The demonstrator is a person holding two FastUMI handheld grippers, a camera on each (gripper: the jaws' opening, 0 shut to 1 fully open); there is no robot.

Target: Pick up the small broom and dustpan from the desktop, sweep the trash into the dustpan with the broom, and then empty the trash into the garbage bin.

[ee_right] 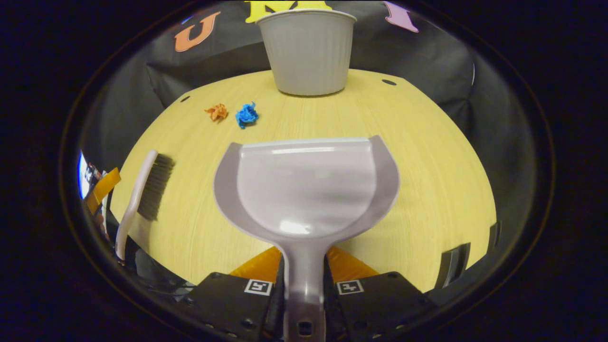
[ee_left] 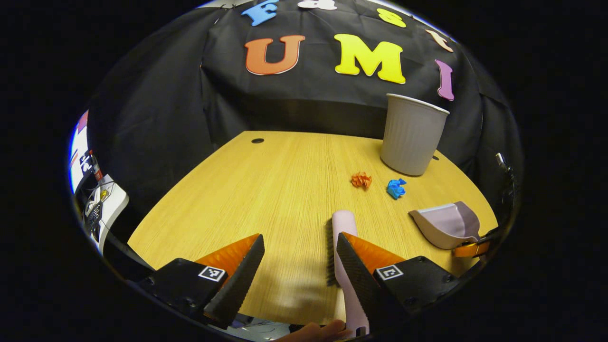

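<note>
The right gripper (ee_right: 304,285) has its fingers clenched on the dustpan's handle, and the dustpan (ee_right: 304,190) juts straight ahead of it, its open lip facing the far side of the tabletop (ee_right: 427,156), where the grey garbage bin (ee_right: 308,52) stands upright. Two crumpled paper scraps, an orange scrap (ee_right: 216,112) and a blue scrap (ee_right: 246,115), lie side by side on the wood, ahead of the pan's lip and off to its left, between the pan and the bin. In the left gripper view the left gripper (ee_left: 299,266) has its fingers spread wide, grasping nothing. The small broom (ee_left: 343,237) lies on the tabletop against the inner face of that gripper's right finger, not centred in the gap; its long axis runs nearly in line with the fingers, head away and handle back toward the near edge, with the bristles facing the open gap. The left gripper is much the nearer to the broom; the dustpan and the gripper holding it sit off at the right edge of its view. By my judgement, taking the broom would call for a small shift to the right so the handle sits between both fingers before they close across its narrow width. Both scraps lie beyond the broom head and a little right of it.
</note>
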